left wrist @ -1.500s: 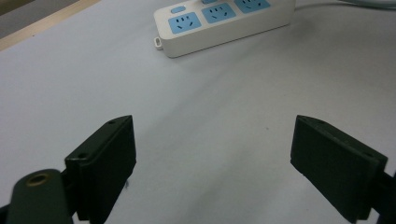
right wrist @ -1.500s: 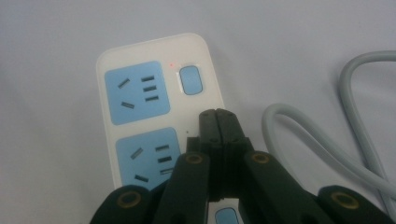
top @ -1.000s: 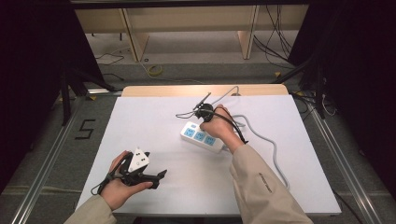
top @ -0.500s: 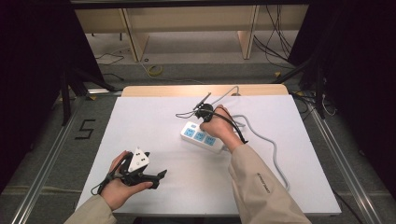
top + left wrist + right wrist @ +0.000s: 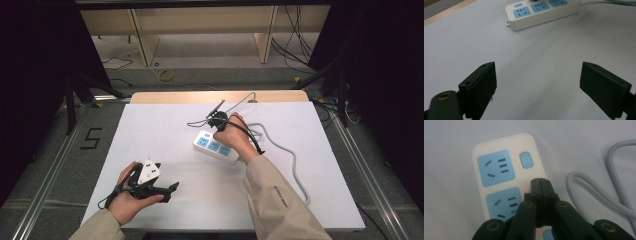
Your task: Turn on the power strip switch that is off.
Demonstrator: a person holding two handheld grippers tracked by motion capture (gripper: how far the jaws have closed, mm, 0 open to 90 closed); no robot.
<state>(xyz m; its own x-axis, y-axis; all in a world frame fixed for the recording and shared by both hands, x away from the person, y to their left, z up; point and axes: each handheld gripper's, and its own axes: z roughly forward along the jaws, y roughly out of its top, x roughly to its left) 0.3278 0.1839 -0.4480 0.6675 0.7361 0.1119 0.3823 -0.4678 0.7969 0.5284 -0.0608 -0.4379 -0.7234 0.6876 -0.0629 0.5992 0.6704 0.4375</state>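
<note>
A white power strip (image 5: 216,147) is lying at the high view's center, the right gripper (image 5: 540,182) pressing closed jaws over it. Its view is revealing red indicator lights beside a blue switch (image 5: 526,160). The left gripper (image 5: 537,82), lower left, is gaping wide, gripping nothing.

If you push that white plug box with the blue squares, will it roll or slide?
The power strip is long, flat-bottomed and boxy, so it would probably slide, not roll or tip. Its hard plastic shell looks stiff. The thick grey cord lies in loose curves across the table, so it seems bendy and might drag behind.
</note>
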